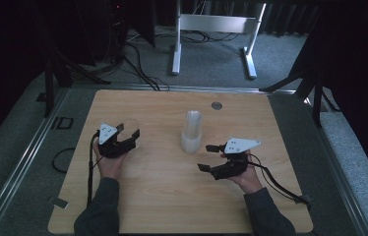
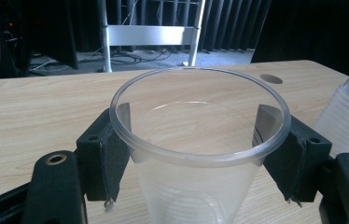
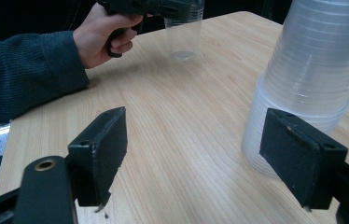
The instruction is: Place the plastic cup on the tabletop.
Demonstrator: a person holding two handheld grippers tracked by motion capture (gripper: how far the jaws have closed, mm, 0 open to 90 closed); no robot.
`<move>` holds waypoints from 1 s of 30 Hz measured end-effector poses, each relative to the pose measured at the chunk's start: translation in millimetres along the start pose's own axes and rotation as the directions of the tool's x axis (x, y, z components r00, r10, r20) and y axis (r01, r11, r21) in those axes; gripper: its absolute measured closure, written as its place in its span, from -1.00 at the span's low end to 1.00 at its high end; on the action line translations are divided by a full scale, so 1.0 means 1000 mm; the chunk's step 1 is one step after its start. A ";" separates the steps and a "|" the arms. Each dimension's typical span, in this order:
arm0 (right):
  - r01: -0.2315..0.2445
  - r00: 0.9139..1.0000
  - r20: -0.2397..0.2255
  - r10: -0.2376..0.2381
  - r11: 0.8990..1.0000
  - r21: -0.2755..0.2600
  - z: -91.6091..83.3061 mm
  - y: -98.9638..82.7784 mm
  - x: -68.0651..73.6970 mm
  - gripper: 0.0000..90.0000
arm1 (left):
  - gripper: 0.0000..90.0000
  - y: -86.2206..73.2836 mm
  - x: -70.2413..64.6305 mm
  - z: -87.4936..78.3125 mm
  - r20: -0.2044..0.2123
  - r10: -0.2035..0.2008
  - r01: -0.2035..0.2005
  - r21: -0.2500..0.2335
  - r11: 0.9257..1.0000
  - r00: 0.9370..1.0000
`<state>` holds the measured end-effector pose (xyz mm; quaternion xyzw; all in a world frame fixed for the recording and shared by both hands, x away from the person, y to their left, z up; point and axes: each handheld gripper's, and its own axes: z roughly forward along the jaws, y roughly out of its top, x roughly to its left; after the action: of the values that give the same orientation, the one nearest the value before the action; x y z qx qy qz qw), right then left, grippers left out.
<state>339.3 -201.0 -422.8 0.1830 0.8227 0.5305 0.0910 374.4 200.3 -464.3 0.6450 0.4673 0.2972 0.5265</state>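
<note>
so it's a light wood-grain table (image 1: 162, 196) with rounded corners and a small round grommet hole (image 1: 216, 105) up at 12 o'clock. Stack of clear plastic cups (image 1: 191, 132) stands just right of center, single clear cup (image 1: 129, 127) over at 9 o'clock, well apart from the stack

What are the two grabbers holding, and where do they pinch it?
The left gripper holds a clear plastic cup, upright, pinched on opposite sides just under its rim. The right gripper is open and holds nothing, beside the stack of cups.
</note>
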 end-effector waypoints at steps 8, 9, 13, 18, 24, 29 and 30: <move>0.000 1.000 -0.001 0.000 1.000 -0.001 0.000 0.000 0.000 -0.49 | -0.36 -0.002 0.002 0.005 -0.005 -0.001 0.001 0.011 1.000 1.000; 0.000 1.000 -0.001 0.000 1.000 -0.001 0.000 0.000 0.000 -0.49 | -0.36 -0.002 0.002 0.005 -0.005 -0.001 0.001 0.011 1.000 1.000; 0.001 1.000 -0.001 -0.001 1.000 -0.001 0.001 0.000 0.000 -0.49 | -0.36 -0.003 0.001 0.009 -0.008 0.001 -0.001 0.019 1.000 1.000; 0.000 1.000 -0.002 0.000 1.000 -0.001 0.000 0.000 0.000 -0.49 | -0.36 -0.005 0.002 0.012 -0.015 0.004 -0.004 0.030 1.000 1.000; 0.000 1.000 -0.001 0.000 1.000 -0.001 0.000 0.000 0.000 -0.49 | -0.36 -0.007 0.002 0.014 -0.049 0.024 -0.023 0.029 0.999 0.998; 0.000 1.000 -0.002 0.000 1.000 -0.001 0.000 0.000 0.000 -0.49 | -0.36 -0.008 0.003 0.015 -0.062 0.025 -0.023 0.035 0.999 0.998; 0.000 1.000 -0.002 0.000 1.000 -0.001 0.000 0.000 0.000 -0.49 | -0.36 -0.008 0.004 0.016 -0.063 0.026 -0.023 0.037 0.999 0.998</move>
<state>339.6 -201.5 -422.7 0.1823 0.8225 0.5312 0.0902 387.0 197.4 -476.7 0.6505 0.4810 0.3154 0.4961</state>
